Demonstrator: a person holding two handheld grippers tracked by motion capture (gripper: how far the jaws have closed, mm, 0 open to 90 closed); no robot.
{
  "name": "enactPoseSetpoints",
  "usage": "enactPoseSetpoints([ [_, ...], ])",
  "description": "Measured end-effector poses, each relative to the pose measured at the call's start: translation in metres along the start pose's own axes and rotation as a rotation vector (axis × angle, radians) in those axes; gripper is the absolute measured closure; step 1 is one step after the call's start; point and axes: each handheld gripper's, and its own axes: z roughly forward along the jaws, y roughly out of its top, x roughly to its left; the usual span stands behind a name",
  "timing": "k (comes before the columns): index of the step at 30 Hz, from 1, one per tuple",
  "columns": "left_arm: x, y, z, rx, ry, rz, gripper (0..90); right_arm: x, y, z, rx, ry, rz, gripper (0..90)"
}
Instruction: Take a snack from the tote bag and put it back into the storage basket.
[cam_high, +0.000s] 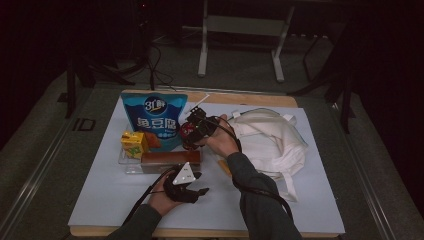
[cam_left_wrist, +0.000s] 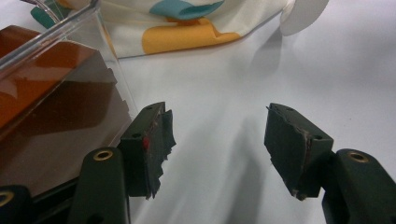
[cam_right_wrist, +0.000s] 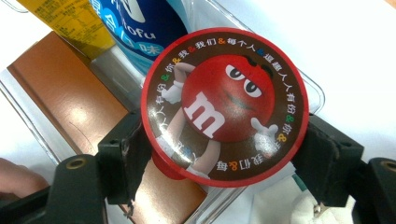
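My right gripper (cam_right_wrist: 224, 154) is shut on a round red candy container (cam_right_wrist: 225, 106) with a cartoon lid, holding it above the clear plastic bin (cam_right_wrist: 28, 126). In the high view the right gripper (cam_high: 192, 134) hovers at the bin's right end with the candy container (cam_high: 188, 131) in its jaws. Inside the clear bin (cam_high: 131, 167) are a blue snack bag (cam_high: 154, 119), a yellow drink carton (cam_high: 133, 144) and a brown box (cam_high: 170, 159). My left gripper (cam_high: 196, 186) rests low on the white mat in front of the bin. Its jaws stand open with nothing between them (cam_left_wrist: 217, 140).
A white cloth tote bag (cam_high: 267, 140) lies on the mat right of the bin; its patterned fabric (cam_left_wrist: 187, 23) is ahead of the left jaws. The white mat (cam_high: 100, 200) covers a wooden table. Metal stand legs (cam_high: 202, 45) stand on the floor beyond.
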Motion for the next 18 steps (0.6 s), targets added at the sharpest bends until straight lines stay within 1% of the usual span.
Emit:
enactPoseSetpoints([
  [2,0.0000,0.0000,0.0000,0.000,0.000,0.000,39.6,0.0010,-0.0005,0.0016,0.003,-0.010,-0.009,26.1],
  [8,0.0000,0.0000,0.0000,0.000,0.000,0.000,39.6,0.0037,-0.0020,0.0056,0.015,-0.027,-0.010,26.0],
  [12,0.0001,0.0000,0.0000,0.002,0.000,0.000,39.6,0.0070,-0.0016,0.0073,0.032,-0.047,-0.029,26.0],
  [18,0.0001,0.0000,0.0001,0.002,0.000,0.002,39.6,0.0080,-0.0021,0.0093,0.045,-0.047,-0.025,25.9],
])
